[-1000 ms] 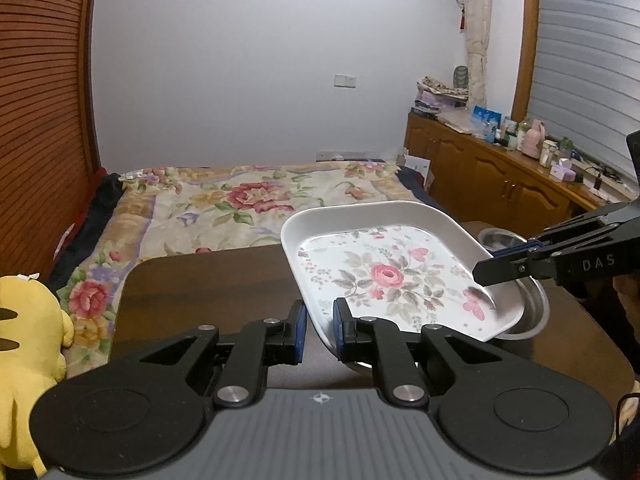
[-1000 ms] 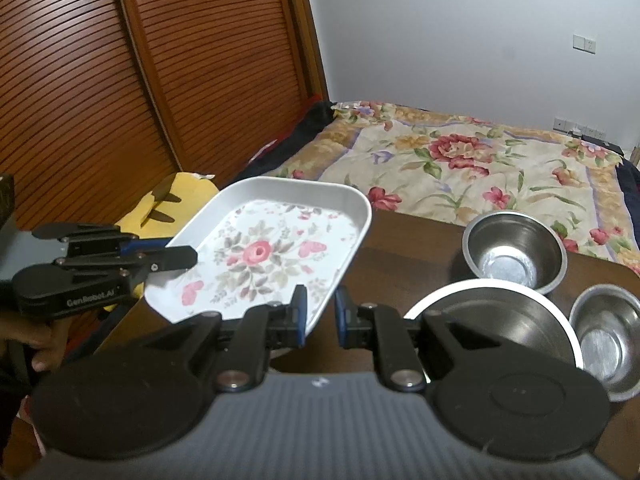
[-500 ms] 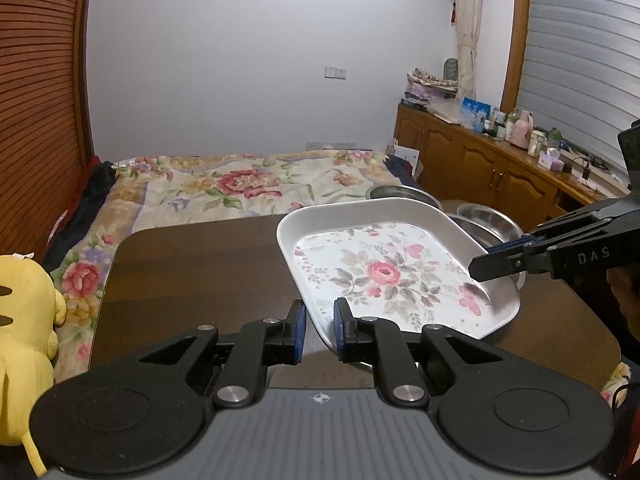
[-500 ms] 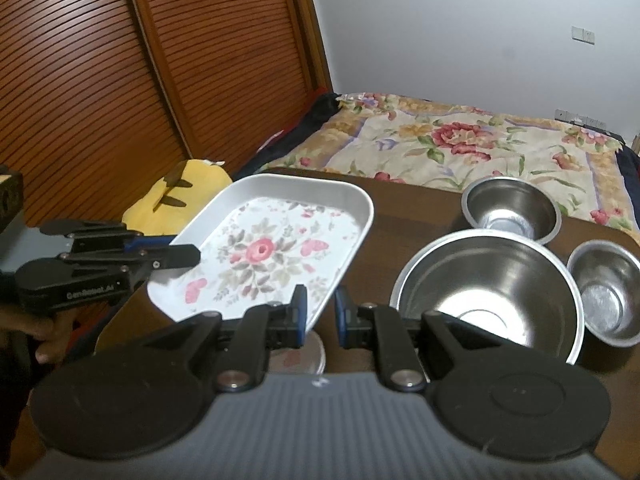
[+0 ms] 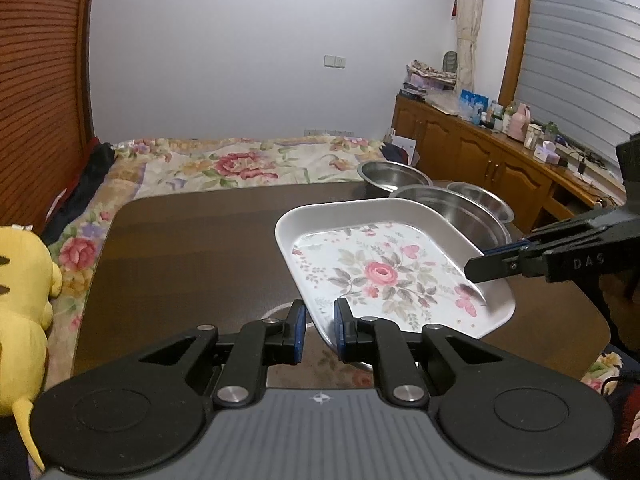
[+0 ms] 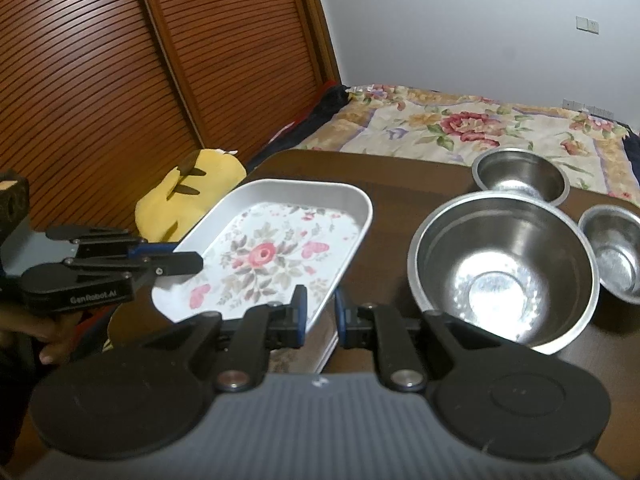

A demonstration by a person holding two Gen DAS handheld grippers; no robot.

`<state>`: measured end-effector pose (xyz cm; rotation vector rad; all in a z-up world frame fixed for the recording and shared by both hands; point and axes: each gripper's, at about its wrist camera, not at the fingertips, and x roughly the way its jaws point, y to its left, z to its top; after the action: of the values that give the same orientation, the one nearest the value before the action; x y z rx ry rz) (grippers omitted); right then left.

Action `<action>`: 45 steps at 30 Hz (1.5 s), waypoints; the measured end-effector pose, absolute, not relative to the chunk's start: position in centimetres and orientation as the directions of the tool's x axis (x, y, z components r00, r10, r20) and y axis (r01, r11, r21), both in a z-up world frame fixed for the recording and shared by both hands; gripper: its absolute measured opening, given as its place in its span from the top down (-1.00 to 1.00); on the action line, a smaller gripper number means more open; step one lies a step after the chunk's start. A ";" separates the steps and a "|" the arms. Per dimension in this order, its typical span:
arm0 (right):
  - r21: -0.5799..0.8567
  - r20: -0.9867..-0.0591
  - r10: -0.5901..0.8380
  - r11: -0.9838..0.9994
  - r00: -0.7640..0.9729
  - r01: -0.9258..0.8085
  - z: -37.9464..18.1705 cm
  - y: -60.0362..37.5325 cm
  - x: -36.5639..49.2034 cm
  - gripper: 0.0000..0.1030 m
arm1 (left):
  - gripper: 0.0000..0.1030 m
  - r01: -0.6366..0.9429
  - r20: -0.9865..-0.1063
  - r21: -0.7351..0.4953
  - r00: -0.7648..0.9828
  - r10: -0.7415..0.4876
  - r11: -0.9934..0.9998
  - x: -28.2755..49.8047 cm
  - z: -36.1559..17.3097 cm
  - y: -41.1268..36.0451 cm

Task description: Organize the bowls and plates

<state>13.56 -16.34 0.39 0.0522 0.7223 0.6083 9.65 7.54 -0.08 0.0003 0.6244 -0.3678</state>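
Observation:
A white rectangular tray (image 5: 384, 272) with a pink rose print hangs low over the dark wooden table (image 5: 192, 248), carried from two sides. My left gripper (image 5: 319, 320) is shut on its near rim; my right gripper (image 5: 476, 270) clamps the opposite rim. In the right wrist view the tray (image 6: 272, 252) sits between my right gripper (image 6: 320, 308) and my left gripper (image 6: 196, 262). Under the tray a round white plate edge (image 5: 276, 312) and more floral plates (image 6: 296, 354) show. A large steel bowl (image 6: 504, 268) and two small steel bowls (image 6: 520, 176) (image 6: 616, 252) stand to the right.
A yellow plush toy (image 5: 20, 320) lies off the table's left side. A bed with a floral cover (image 5: 240, 164) is beyond the table. Wooden slatted doors (image 6: 120, 80) stand left, and a cluttered wooden cabinet (image 5: 500, 160) lines the right wall. A hand (image 6: 52, 344) holds the left gripper.
Both grippers have carried the tray lower and nearer the table. More of the table and all three steel bowls have come into view.

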 end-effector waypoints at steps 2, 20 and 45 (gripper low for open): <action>0.257 -0.603 0.542 0.827 0.586 -0.500 0.0 -16.4 13.2 0.68 | 0.67 0.331 -0.578 -0.110 0.746 -0.331 0.937 9.4 -0.4 7.5; 0.293 -0.555 0.542 0.837 0.631 -0.462 -3.2 -16.2 10.4 0.68 | 0.68 0.302 -0.607 -0.085 0.740 -0.290 0.949 7.6 -2.5 7.4; 0.241 -0.490 0.476 0.879 0.731 -0.411 -5.9 -14.3 8.2 0.67 | 0.67 0.278 -0.630 -0.026 0.741 -0.232 0.960 7.0 -4.4 7.3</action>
<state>8.18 -14.29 -5.87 0.1190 0.5709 0.4891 7.04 7.35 -4.41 0.0714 0.6814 -0.2801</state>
